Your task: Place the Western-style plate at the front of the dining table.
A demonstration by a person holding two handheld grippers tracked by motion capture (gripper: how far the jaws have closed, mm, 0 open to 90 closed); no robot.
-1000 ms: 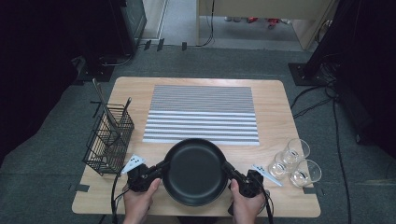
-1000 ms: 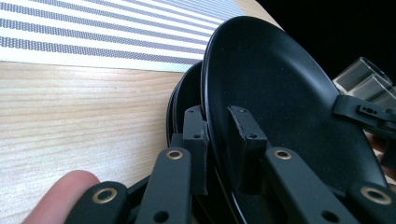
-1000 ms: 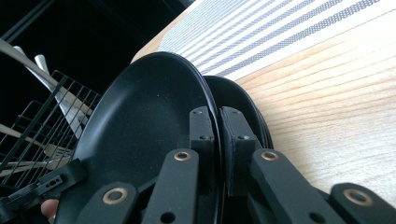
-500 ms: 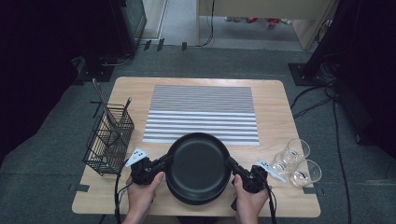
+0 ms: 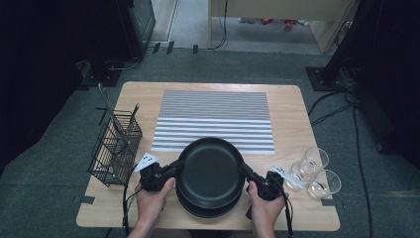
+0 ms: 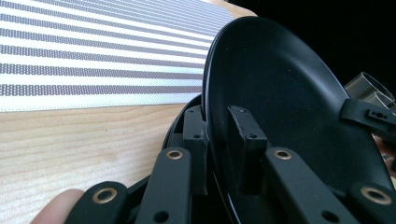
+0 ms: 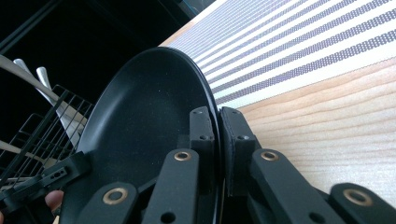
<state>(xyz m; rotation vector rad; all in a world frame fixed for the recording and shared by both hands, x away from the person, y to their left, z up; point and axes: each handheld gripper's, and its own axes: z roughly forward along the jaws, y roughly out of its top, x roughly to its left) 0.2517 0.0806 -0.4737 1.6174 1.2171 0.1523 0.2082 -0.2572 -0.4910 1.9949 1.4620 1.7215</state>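
Note:
A black plate is held by both grippers over the table's near edge, just above a second black plate lying on the wood. My left gripper is shut on the top plate's left rim, and my right gripper is shut on its right rim. In the left gripper view, the jaws of my left gripper pinch the edge of the plate. The right gripper view shows my right gripper clamped on the opposite edge of the plate.
A striped placemat lies just beyond the plates. A black wire basket with cutlery stands at the left edge. Three clear glasses stand at the right, close to my right hand. The table ends right behind the hands.
The top plate and both grippers have shifted slightly away from the person toward the placemat, so more of the lower plate shows beneath. Both grips are unchanged.

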